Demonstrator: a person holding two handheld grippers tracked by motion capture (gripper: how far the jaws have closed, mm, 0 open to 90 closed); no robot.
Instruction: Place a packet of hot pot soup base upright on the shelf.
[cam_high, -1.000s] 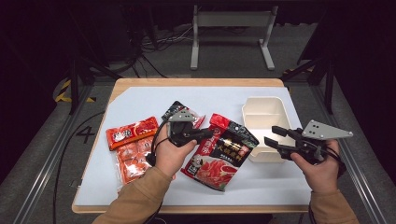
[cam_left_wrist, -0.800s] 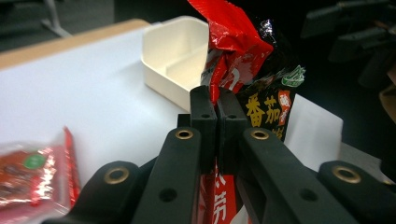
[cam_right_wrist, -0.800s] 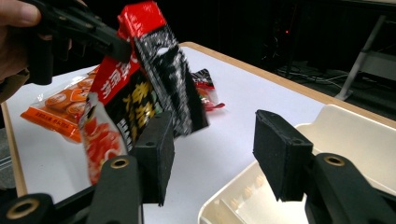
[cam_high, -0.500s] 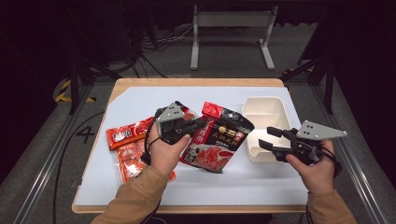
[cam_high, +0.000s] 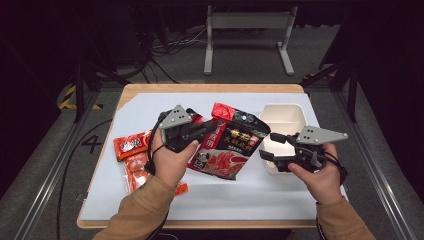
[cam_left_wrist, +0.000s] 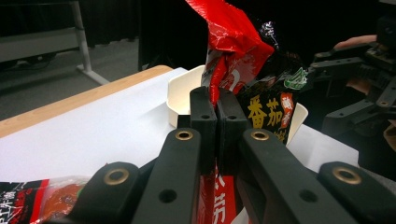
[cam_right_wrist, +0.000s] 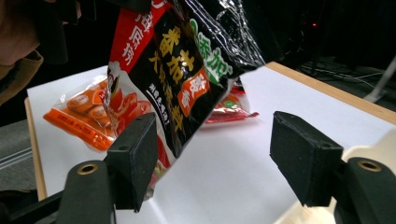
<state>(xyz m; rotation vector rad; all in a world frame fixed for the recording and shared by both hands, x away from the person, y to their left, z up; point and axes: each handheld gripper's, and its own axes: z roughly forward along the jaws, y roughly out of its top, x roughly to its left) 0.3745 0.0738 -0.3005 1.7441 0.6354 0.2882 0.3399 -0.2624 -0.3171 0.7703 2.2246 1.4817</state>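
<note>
My left gripper (cam_high: 212, 127) is shut on the edge of a black-and-red snack packet (cam_high: 230, 147) and holds it tilted above the table. In the left gripper view the jaws (cam_left_wrist: 217, 100) pinch the packet's red top (cam_left_wrist: 233, 42). My right gripper (cam_high: 268, 145) stands open just right of the packet. Its jaws have just been opening. In the right gripper view the packet (cam_right_wrist: 177, 70) hangs with its lower corner beside the left jaw, and the pads (cam_right_wrist: 135, 154) do not press on it.
A white rectangular container (cam_high: 282, 117) stands at the right of the white mat, behind my right gripper. Orange snack packets (cam_high: 131, 147) lie at the left, under my left forearm. Another red packet (cam_right_wrist: 231, 109) lies behind the held one. The wooden table edge (cam_high: 200, 224) is near.
The left gripper has risen and shifted left with the packet, lifting it off the mat. The right gripper has moved left toward the packet, and its jaws stand wider.
</note>
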